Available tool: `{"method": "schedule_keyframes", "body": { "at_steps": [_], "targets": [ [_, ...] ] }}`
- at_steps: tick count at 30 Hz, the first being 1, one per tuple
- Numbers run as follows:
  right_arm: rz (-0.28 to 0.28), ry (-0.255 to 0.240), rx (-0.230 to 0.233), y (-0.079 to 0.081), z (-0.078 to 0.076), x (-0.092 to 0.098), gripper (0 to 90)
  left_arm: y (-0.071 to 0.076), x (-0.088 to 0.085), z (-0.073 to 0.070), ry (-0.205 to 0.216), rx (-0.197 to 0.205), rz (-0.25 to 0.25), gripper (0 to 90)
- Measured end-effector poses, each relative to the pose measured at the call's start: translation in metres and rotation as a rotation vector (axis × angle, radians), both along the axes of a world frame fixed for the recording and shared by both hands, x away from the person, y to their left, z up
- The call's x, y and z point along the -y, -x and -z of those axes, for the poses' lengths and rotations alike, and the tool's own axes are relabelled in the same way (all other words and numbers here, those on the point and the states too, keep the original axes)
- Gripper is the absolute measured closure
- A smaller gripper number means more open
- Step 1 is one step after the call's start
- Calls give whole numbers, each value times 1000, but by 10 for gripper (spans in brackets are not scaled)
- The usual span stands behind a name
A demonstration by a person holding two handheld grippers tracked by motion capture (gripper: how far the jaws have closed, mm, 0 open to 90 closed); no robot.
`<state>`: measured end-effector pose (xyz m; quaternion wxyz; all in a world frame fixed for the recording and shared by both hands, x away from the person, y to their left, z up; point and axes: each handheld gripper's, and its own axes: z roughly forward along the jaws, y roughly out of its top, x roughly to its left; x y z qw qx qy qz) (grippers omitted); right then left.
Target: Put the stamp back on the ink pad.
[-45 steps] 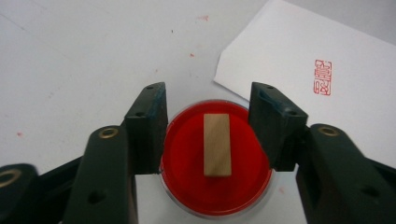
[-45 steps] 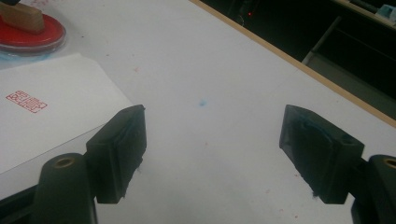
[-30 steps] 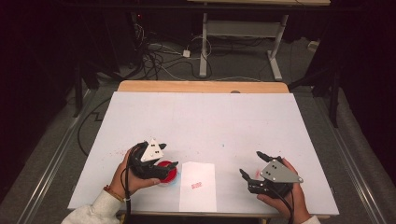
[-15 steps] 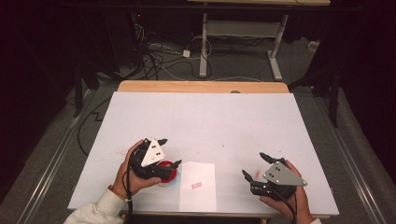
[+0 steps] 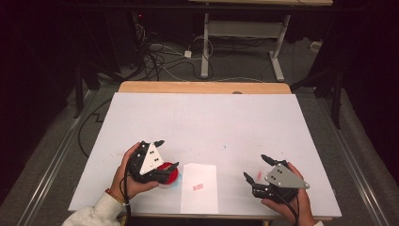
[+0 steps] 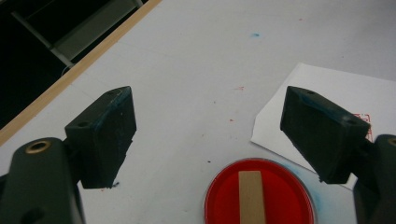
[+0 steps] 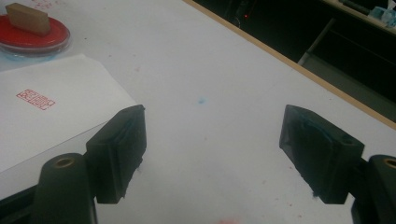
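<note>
A round red ink pad [image 5: 170, 175] sits on the white table near its front left. A wooden stamp block [image 6: 251, 196] lies on the pad [image 6: 275, 196]. My left gripper [image 5: 168, 153] hovers just over it; its jaws have just been opening and stand wide, touching nothing [image 6: 208, 100]. Right of the pad lies a white paper sheet [image 5: 200, 188] with a red stamp mark [image 7: 35, 99]. My right gripper [image 5: 254, 166] rests open and empty at the front right, to the right of the sheet [image 7: 60, 112]. The pad [image 7: 18, 39] and the stamp block [image 7: 27, 17] are also seen from the right gripper view.
The white table top [image 5: 211, 117] ends in a wooden strip [image 5: 202, 87] at the far side. Behind it, cables [image 5: 160, 56] lie on the dark floor beside the legs of another table [image 5: 277, 52]. Faint red and blue ink specks dot the surface.
My left gripper has shifted slightly over the red pad and its jaws stand a little wider. The right gripper has kept its place.
</note>
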<state>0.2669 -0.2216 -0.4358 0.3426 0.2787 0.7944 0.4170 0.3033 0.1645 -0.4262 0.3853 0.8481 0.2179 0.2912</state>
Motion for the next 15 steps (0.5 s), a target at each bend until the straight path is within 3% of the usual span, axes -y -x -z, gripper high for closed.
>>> {"method": "schedule_keyframes", "body": {
  "at_steps": [15],
  "targets": [
    [2, 1, -4, 2, 1, 1, 233, 8, -15, 8, -15, 19, -3, 178]
  ]
}}
